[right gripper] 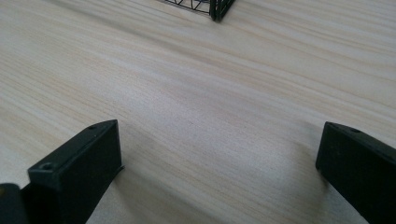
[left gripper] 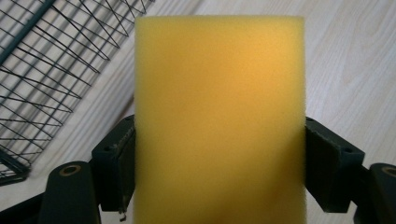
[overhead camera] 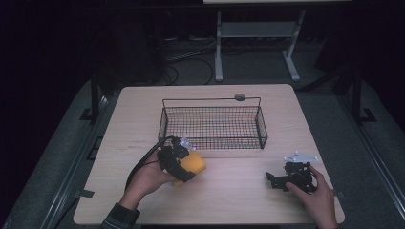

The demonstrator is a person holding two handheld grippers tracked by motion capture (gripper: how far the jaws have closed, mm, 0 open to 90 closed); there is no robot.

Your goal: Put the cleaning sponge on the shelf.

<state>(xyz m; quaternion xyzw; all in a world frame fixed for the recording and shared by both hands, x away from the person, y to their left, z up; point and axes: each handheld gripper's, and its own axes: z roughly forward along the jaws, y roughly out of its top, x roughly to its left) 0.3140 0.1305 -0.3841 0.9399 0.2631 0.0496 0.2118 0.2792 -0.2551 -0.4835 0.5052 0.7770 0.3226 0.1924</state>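
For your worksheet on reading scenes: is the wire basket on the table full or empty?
Empty. In the high view the wire basket shows only table through its mesh, and the yellow sponge is outside it, clamped in the left gripper.

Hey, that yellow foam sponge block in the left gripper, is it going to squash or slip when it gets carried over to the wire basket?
The yellow foam sponge block probably squashes a little: its porous sides sit pinched between the left gripper jaws. It looks light for its size. The rough foam seems unlikely to slip, and its flat faces shouldn't roll in the black wire basket.
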